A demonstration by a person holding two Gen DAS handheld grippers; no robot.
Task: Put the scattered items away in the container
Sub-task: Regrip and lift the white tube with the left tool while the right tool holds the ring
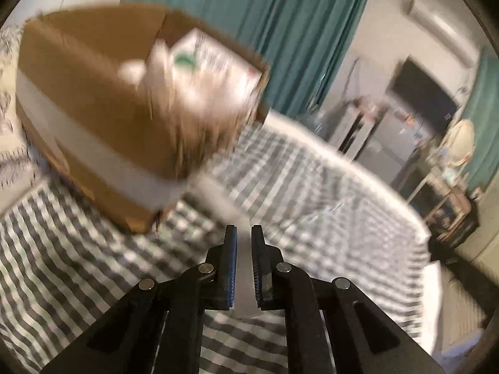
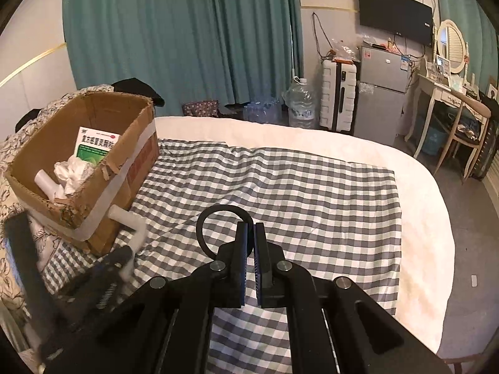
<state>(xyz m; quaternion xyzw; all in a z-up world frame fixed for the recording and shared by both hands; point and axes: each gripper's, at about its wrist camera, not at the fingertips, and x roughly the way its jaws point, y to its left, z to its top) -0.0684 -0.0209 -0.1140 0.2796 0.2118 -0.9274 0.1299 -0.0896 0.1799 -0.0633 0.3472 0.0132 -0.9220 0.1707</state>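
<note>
**Mia:** What did the right tongs [image 2: 250, 227] have?

**Ben:** They were squeezed tight on a black ring [image 2: 202, 218]. The ring stuck up over the checked cloth [image 2: 296, 193] on the bed [image 2: 312, 137].

**Mia:** And the left tongs [image 1: 242, 230]?

**Ben:** They were clenched on a white tube [image 1: 215, 193]. The tube was up off the cloth, just beside the near corner of the cardboard box [image 2: 106, 230]. That picture was very blurry.

**Mia:** Where was the box?

**Ben:** It sat on the bed, at the left edge of the cloth, with its top open. Inside were a green and white medicine pack [image 2: 93, 146], some crumpled paper [image 2: 75, 168] and a second white tube [image 2: 46, 182].

**Mia:** What was far away?

**Ben:** Past the bed hung teal curtains [image 2: 171, 46]. A grey fridge [image 2: 382, 99] stood by the wall, and a dark TV [image 2: 394, 12] hung above it.
</note>
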